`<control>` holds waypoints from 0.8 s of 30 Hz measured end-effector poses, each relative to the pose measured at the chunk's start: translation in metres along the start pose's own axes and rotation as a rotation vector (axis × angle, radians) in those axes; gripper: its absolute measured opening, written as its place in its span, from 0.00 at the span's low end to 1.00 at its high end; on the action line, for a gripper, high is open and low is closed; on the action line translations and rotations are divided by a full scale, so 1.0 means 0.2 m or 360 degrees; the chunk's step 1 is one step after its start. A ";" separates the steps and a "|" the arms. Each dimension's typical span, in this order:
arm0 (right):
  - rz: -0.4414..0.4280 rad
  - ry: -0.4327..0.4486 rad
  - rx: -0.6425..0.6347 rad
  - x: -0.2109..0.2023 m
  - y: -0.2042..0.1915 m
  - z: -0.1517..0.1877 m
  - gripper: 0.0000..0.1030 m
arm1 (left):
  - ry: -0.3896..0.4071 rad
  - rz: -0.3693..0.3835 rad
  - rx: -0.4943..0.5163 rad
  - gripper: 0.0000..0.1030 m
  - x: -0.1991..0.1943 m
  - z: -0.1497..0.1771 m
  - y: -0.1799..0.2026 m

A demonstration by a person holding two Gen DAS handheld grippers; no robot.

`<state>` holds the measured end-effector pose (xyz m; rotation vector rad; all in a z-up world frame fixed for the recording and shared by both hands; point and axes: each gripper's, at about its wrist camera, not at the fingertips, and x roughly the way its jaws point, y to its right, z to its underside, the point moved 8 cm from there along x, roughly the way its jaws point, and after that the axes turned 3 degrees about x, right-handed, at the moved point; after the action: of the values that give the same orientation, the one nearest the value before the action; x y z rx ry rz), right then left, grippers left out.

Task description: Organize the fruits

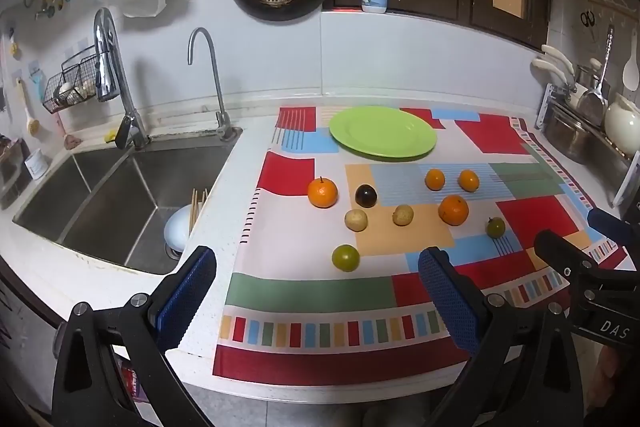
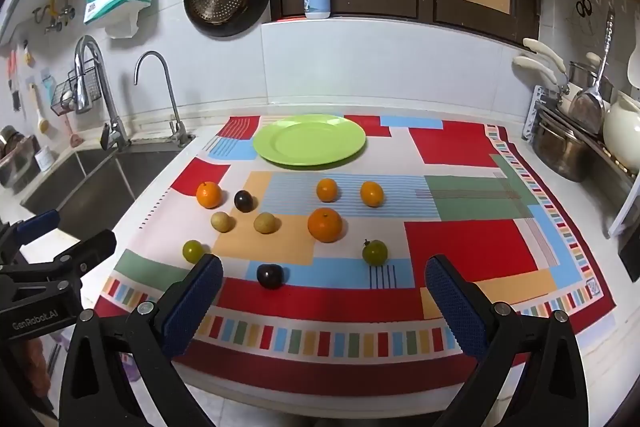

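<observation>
Dark plum [image 2: 270, 275] visible only from right wrist; both grippers' jaws spread, empty.

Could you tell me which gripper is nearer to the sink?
Left. The left gripper hovers by the sink; the right gripper is farther over the mat.

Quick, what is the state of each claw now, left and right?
Left claw: open, holding nothing.
Right claw: open, holding nothing.
</observation>
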<state>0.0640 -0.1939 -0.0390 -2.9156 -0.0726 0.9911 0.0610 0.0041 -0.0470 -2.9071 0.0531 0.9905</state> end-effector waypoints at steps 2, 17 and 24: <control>0.0004 0.0001 0.0000 0.00 0.00 0.00 1.00 | 0.0004 -0.0002 0.0006 1.00 0.00 -0.01 -0.01; 0.0000 0.0024 -0.0004 -0.01 -0.04 -0.01 1.00 | 0.0038 0.0002 0.0018 1.00 -0.01 -0.02 -0.02; -0.0003 0.0027 -0.0004 -0.01 -0.04 -0.01 1.00 | 0.0040 0.0001 0.0019 1.00 -0.01 -0.03 -0.03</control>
<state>0.0637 -0.1856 -0.0350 -2.9251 -0.0754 0.9668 0.0629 0.0102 -0.0406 -2.9094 0.0606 0.9503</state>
